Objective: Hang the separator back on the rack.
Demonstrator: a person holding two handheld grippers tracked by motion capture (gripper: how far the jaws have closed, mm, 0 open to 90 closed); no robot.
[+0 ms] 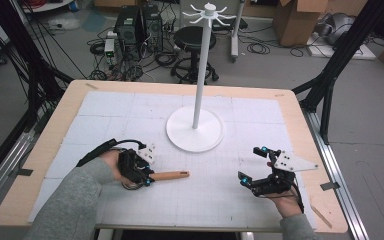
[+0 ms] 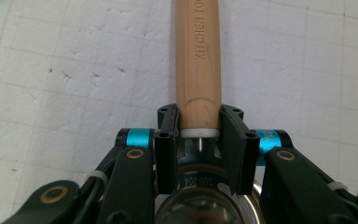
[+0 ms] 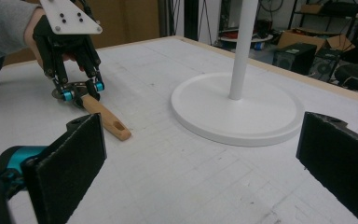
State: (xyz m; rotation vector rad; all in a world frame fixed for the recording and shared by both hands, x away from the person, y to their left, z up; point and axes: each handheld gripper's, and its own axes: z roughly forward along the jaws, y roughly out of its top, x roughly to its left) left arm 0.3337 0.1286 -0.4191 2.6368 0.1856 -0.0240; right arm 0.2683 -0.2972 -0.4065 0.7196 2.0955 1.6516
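1. Nearest the person, the left hand-held gripper [image 1: 147, 179] sits low on the surface [image 1: 230, 200], held by a hand in a grey sleeve [image 1: 70, 200]. Its two black jaws are clamped on the near end of a wooden handle [image 1: 170, 175], right where the wood meets a white collar [image 2: 198, 132] and a metal bit stamped SUS 304.
2. In the left gripper view that wooden handle [image 2: 198, 56] runs straight away from the jaws, pads touching it on both sides. It has "KITCHEN" lettering burned into it.
3. So it's some kitchen utensil lying flat on the surface, left of centre, handle pointing toward the middle. What's on the metal end I honestly can't tell, it's tucked under the gripper.
4. From the right gripper view, the handle [image 3: 106, 119] has a hanging slot in its free end, and the left hand-held gripper [image 3: 79, 91] comes down on it from above.
5. The right hand-held gripper [image 1: 252, 167] is over on the right side, well apart from the utensil, jaws spread wide with nothing between them.
6. Further back, mid-surface, stands a white hanging rack: round base [image 1: 195, 130], tall pole [image 1: 202, 65], a ring of hooks [image 1: 208, 14] on top.
7. Behind the surface: a black stool [image 1: 194, 37], computer towers [image 1: 140, 25], cardboard boxes [image 1: 297, 17], cables on the floor.
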